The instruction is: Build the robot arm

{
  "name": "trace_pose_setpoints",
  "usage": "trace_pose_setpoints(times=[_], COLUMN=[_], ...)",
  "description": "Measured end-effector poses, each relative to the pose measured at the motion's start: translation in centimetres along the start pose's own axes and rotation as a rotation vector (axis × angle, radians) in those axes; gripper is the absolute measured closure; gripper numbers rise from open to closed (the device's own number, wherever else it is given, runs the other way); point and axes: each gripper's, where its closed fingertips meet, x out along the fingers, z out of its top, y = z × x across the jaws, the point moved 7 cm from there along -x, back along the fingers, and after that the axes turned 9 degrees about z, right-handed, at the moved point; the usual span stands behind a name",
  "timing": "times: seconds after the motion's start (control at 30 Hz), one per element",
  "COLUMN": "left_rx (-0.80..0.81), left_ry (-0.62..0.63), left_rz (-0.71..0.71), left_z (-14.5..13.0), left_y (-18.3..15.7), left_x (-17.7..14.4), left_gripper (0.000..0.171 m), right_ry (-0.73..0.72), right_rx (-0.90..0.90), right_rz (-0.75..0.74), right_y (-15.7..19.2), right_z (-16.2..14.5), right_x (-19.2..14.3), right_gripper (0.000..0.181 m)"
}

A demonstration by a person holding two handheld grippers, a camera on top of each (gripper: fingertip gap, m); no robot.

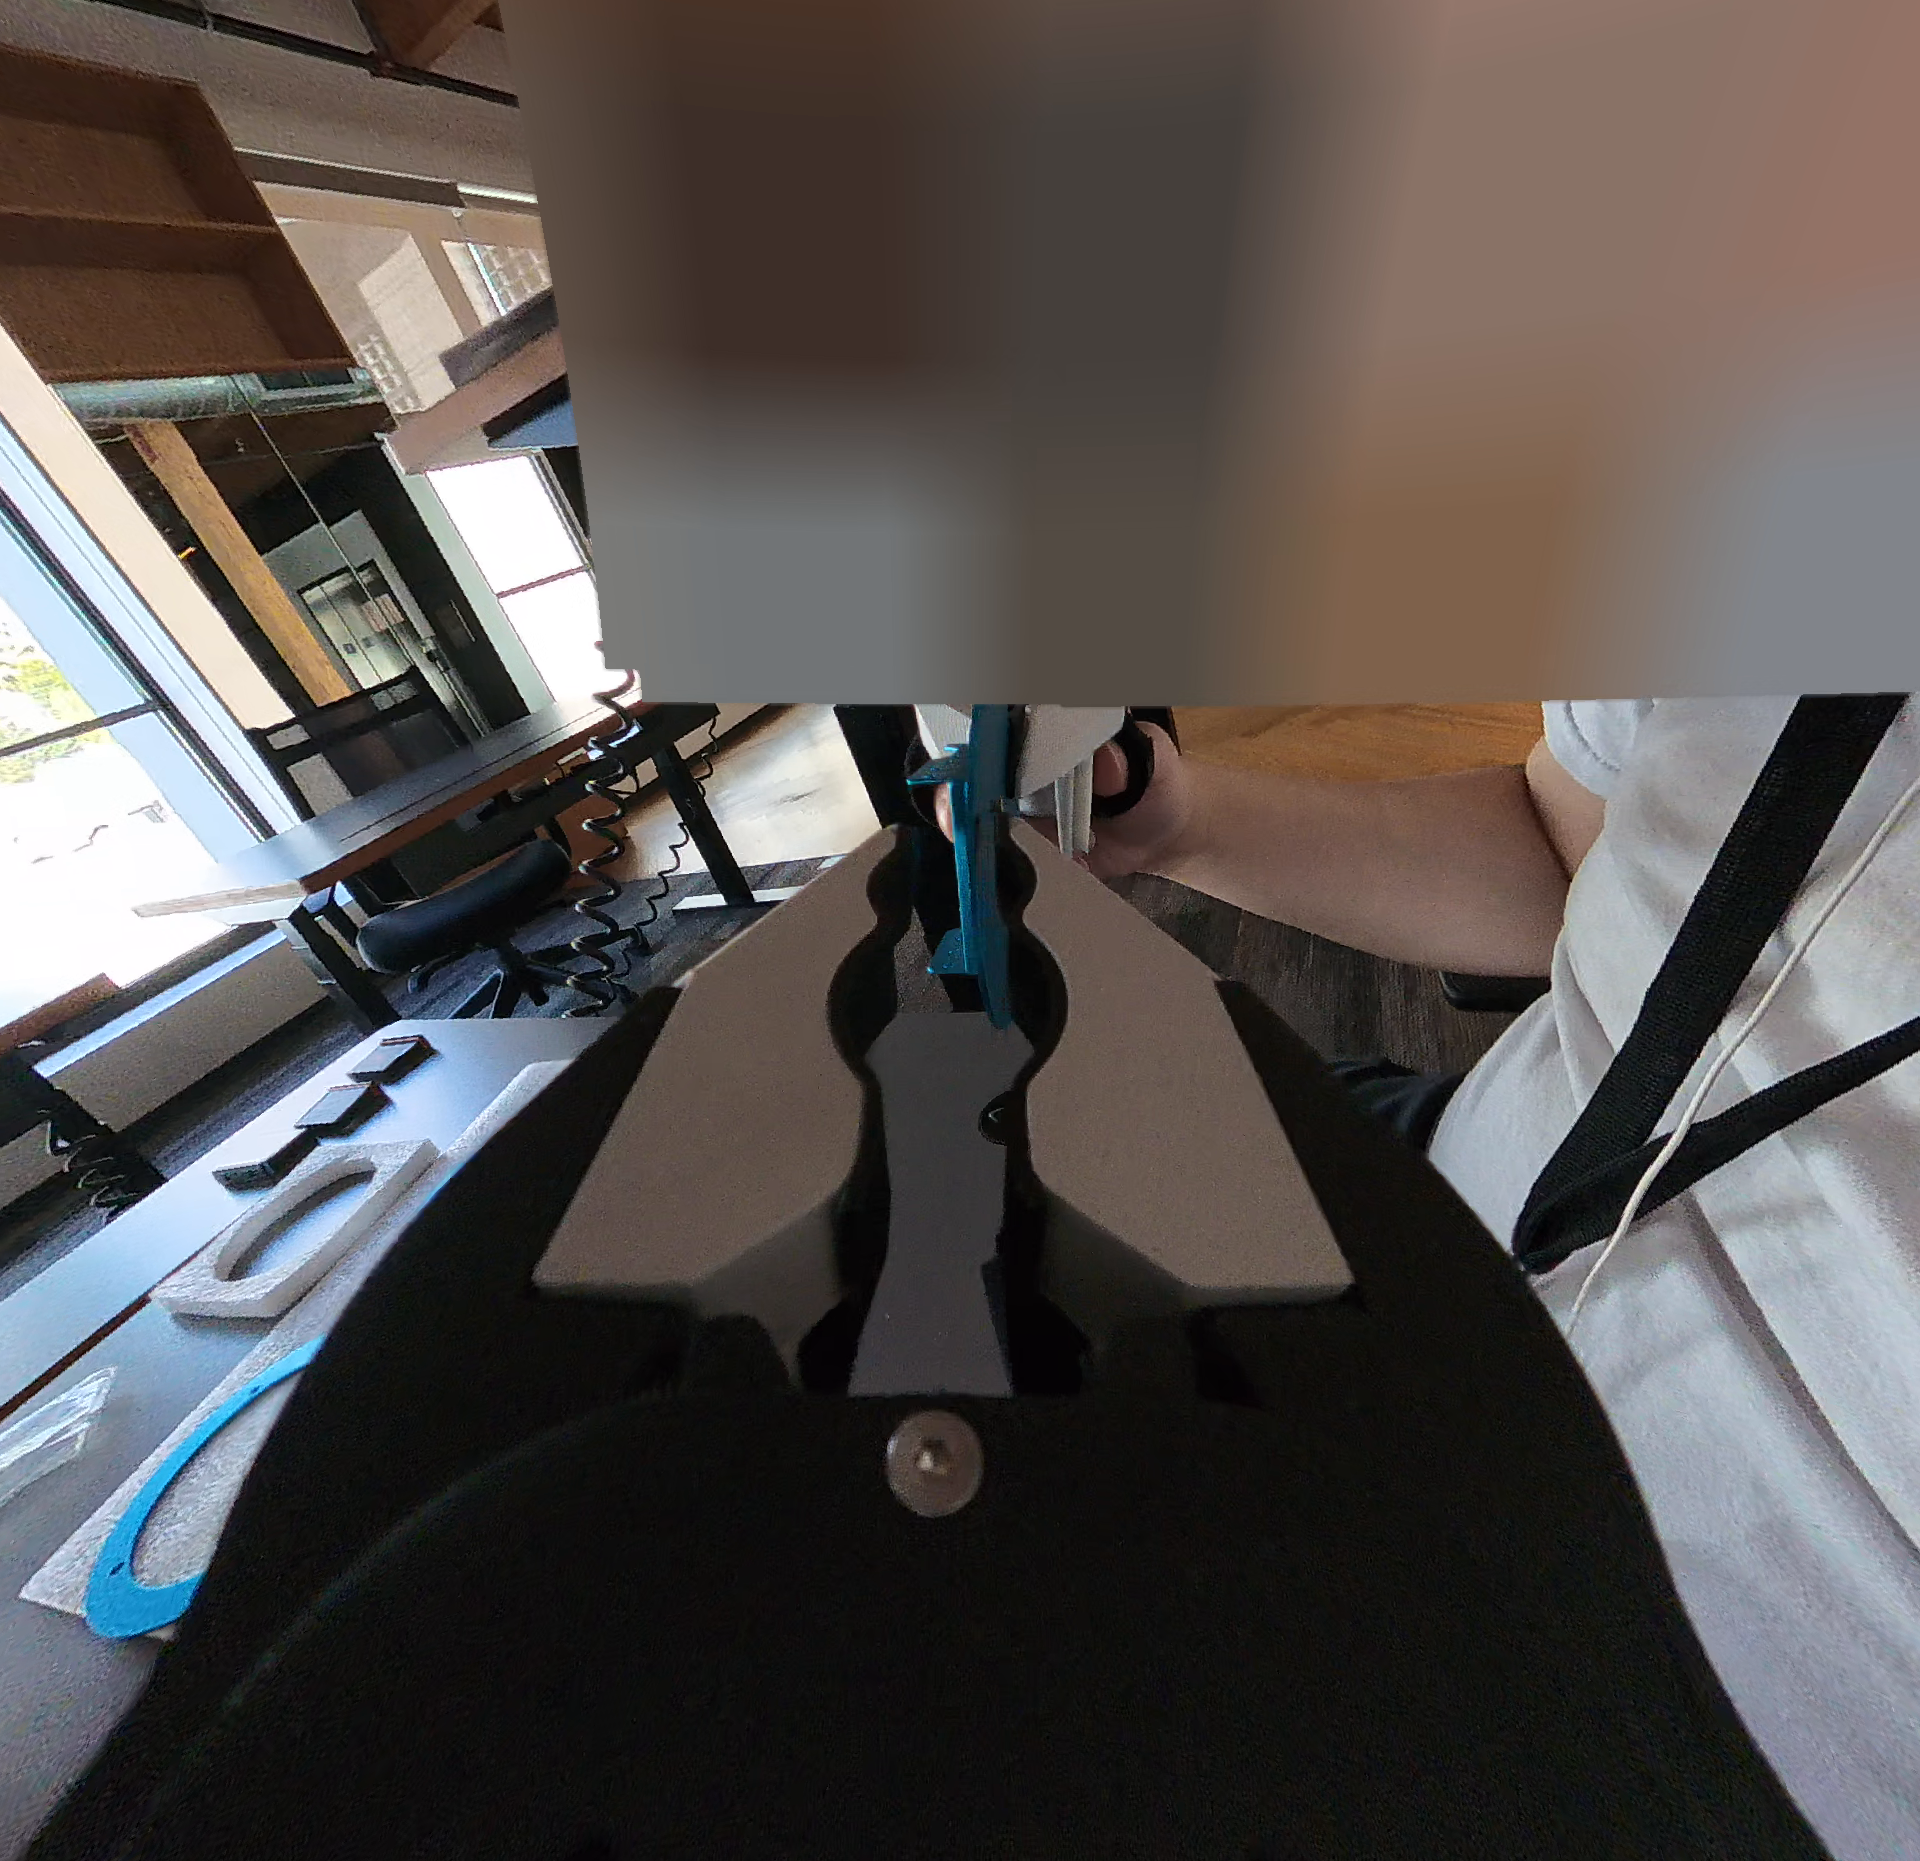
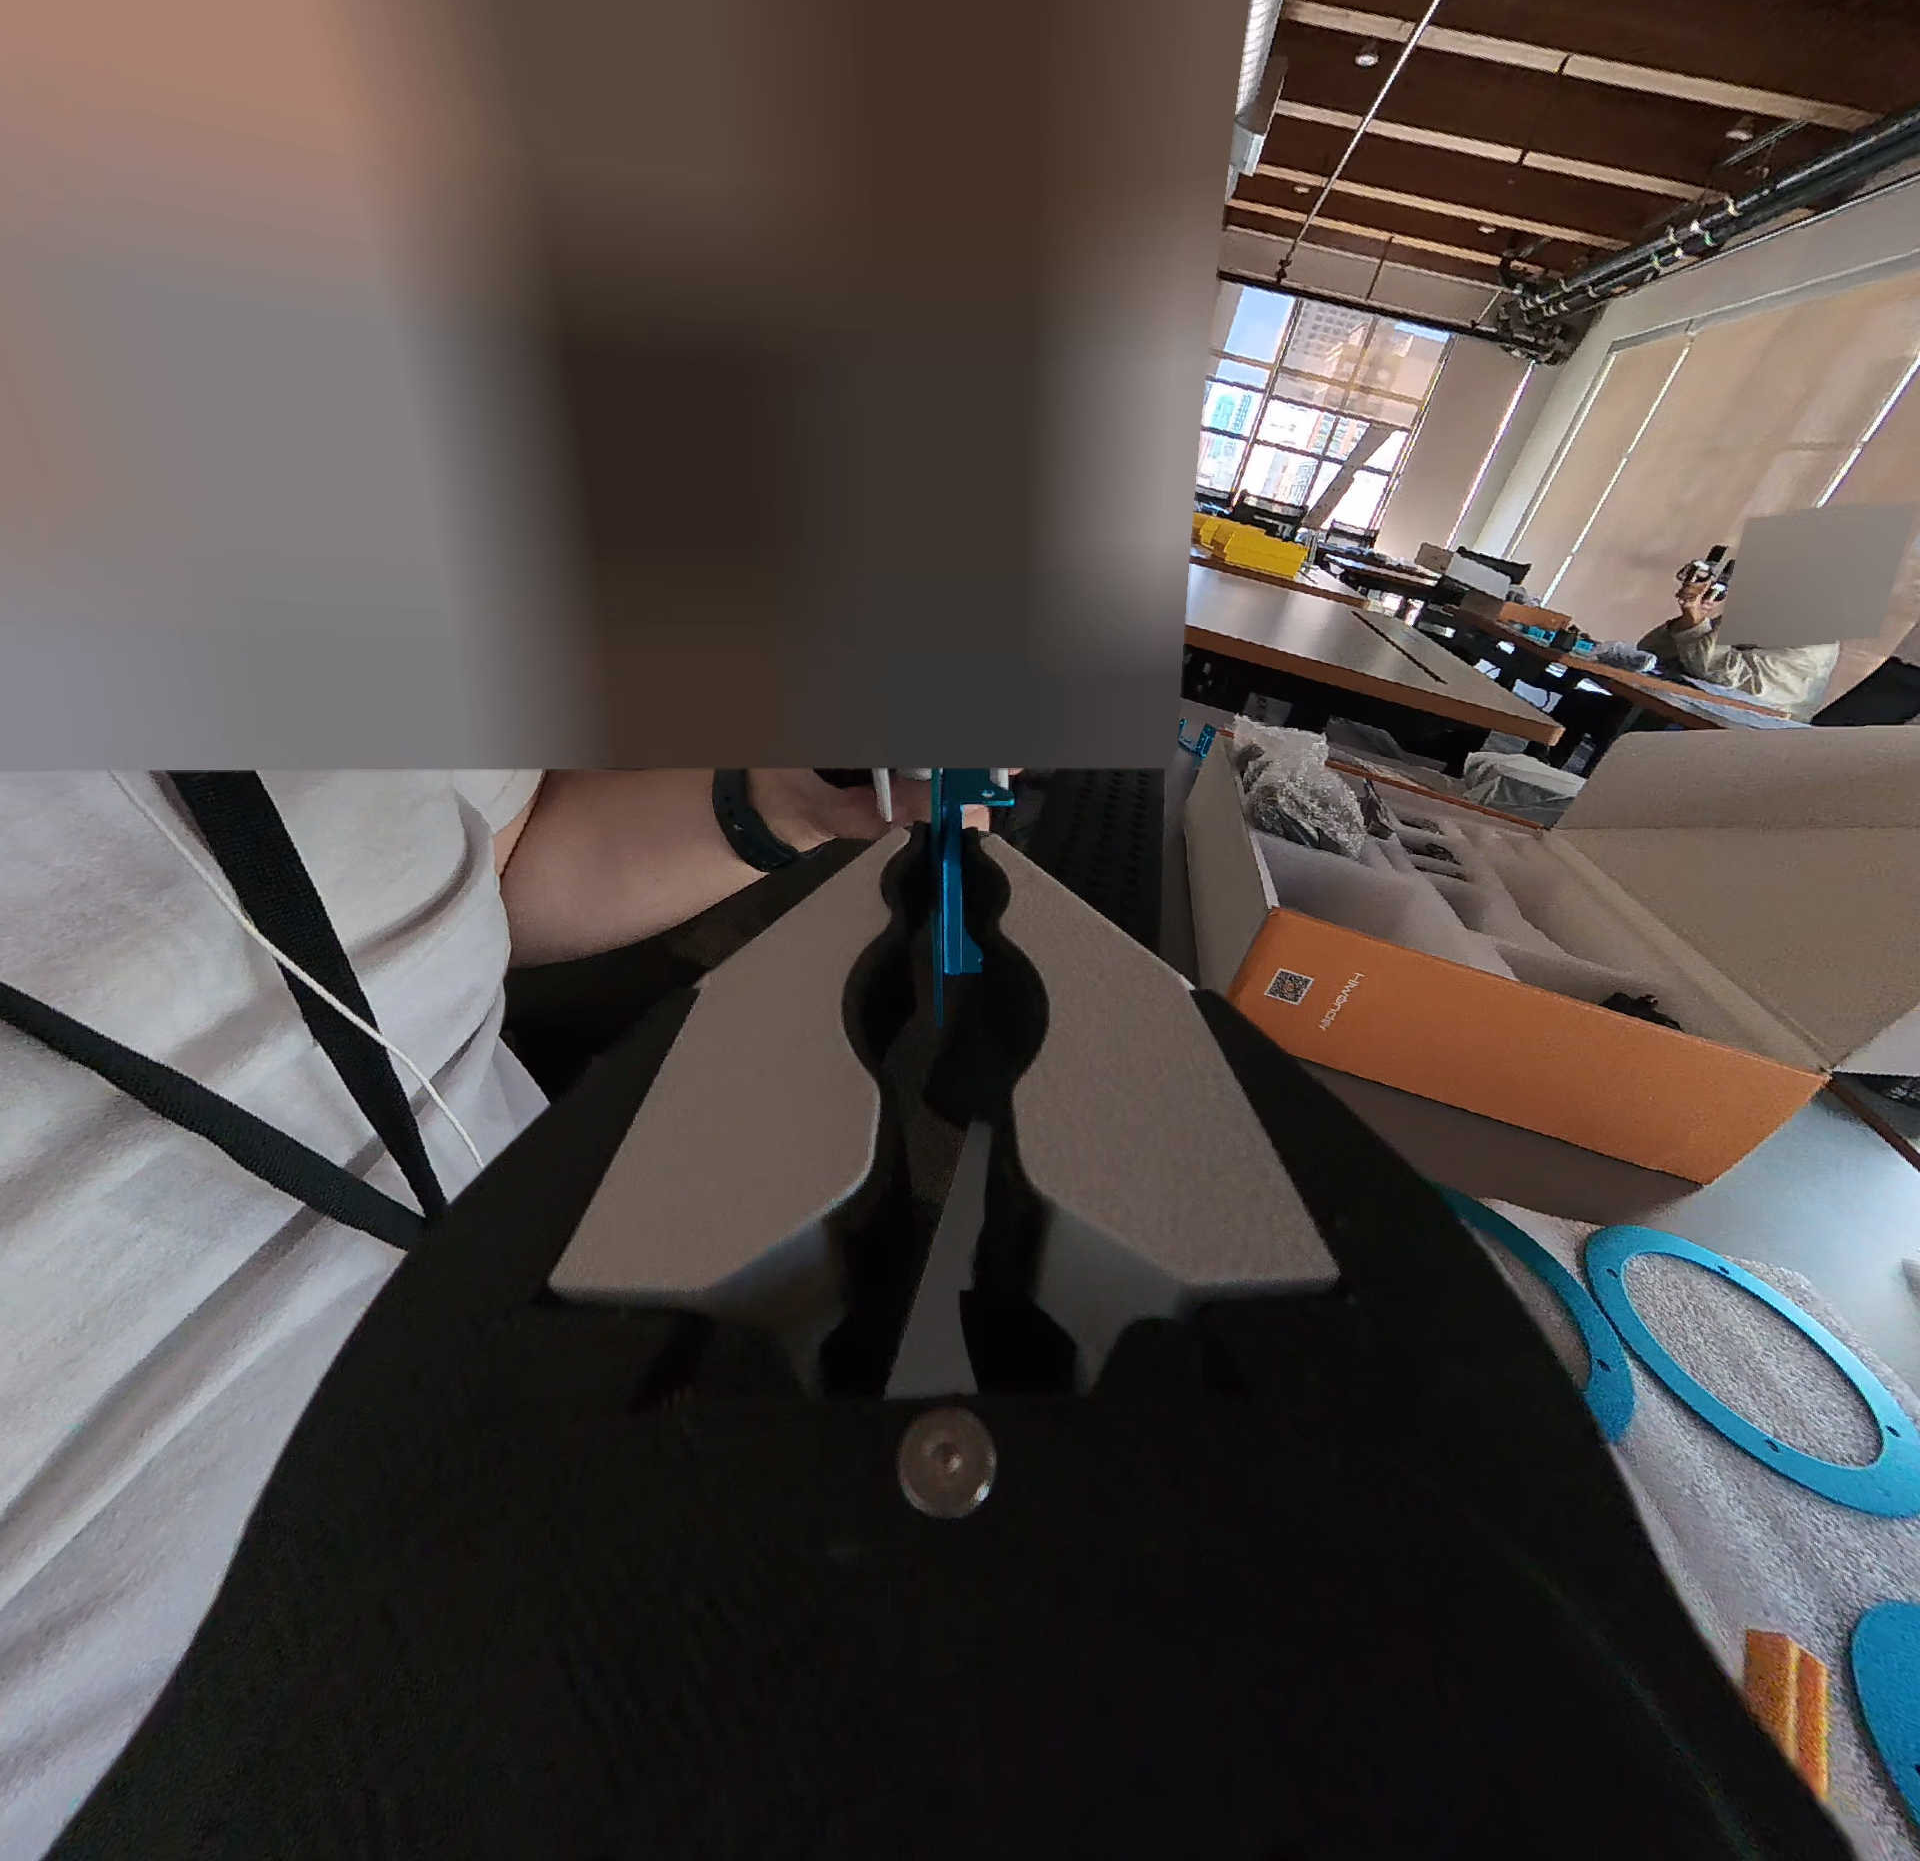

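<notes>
A thin blue metal bracket stands on edge in the air in front of a person in a white shirt. My left gripper has its grey fingers closed on one end of it. My right gripper is closed on the same blue bracket from the opposite side. The two grippers face each other. In the left wrist view the other gripper's white fingers and the hand that holds it show just beyond the bracket. In the right wrist view a hand with a black wristband shows behind it.
On the grey table to the left lie a white foam frame, a blue ring and small black parts. To the right stand an open orange box with foam compartments, blue rings and an orange piece. A person sits at a far table. About 4 centimeters separates my left fingertips from my right. Left tips and right tips are each some 35 centimeters from the orange piece.
</notes>
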Motion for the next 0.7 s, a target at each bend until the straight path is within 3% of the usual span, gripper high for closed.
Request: trace_pose_setpoints(times=[0.1,0.23,0.7], left_rx=[-0.022,-0.049,-0.144], left_ry=[0.020,0.038,0.056], left_rz=[0.004,-0.011,-0.025], left_z=[-0.1,-0.4,-1.2], left_y=[-0.2,-0.2,-0.1], left_x=[0.3,0.8,1.2], left_gripper=[0.153,0.167,0.165], right_ry=[-0.011,-0.034,-0.047], right_rx=[0.037,0.090,0.140], right_rz=[0.004,0.024,0.025], right_y=[-0.2,-0.4,-0.7], right_z=[-0.2,-0.5,-1.0], right_x=[0.0,0.1,0.2], right_gripper=[0.178,0.178,0.177])
